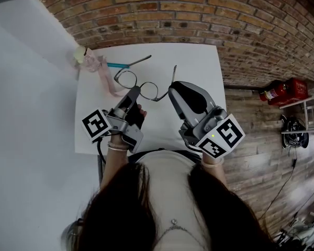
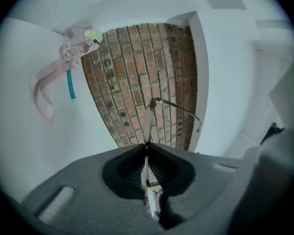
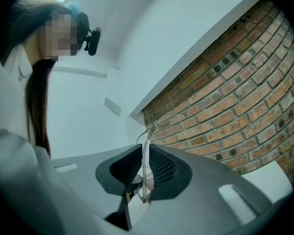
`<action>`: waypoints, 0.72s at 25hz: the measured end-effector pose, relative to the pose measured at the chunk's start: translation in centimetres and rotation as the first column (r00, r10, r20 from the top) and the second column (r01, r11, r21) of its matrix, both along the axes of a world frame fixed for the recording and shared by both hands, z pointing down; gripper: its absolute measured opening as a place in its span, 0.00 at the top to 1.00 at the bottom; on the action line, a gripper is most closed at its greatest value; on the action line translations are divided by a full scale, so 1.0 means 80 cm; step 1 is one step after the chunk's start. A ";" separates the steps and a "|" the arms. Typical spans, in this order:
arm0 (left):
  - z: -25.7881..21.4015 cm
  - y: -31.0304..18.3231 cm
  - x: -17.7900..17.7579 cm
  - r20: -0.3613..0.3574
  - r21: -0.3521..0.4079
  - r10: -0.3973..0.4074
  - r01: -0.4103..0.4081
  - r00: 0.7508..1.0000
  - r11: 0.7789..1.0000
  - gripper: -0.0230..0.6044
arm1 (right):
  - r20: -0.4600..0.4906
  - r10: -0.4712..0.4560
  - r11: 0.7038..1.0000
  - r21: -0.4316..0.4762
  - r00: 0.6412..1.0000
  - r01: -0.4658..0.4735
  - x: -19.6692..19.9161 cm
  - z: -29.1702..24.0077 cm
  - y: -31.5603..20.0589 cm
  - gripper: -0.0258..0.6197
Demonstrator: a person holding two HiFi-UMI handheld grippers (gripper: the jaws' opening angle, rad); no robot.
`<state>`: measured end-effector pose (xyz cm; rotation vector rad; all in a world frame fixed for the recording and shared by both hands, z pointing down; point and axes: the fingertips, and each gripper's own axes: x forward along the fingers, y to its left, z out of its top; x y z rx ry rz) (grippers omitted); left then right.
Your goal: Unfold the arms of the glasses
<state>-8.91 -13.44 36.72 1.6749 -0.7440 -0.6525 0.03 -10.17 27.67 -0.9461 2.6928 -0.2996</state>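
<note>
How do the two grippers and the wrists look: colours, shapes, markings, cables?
The left gripper and right gripper have grey, rounded bodies. Each carries a white cube with black square markers; the right cube shows a green light. A black cable hangs below the left gripper. Thin bracelets circle the left wrist.

Legend: white counter [image 1: 199, 88] below brick wall [image 1: 199, 14]; pink ribbon [image 1: 105, 77] beside teal stick [image 1: 116, 65]; red extinguisher [image 1: 281, 91] at right.
</note>
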 end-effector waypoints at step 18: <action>-0.007 0.001 -0.005 -0.124 -0.017 0.020 -0.022 0.992 1.000 0.93 | -0.074 0.132 0.991 -0.014 0.988 -0.134 0.035 0.022 -0.015 0.94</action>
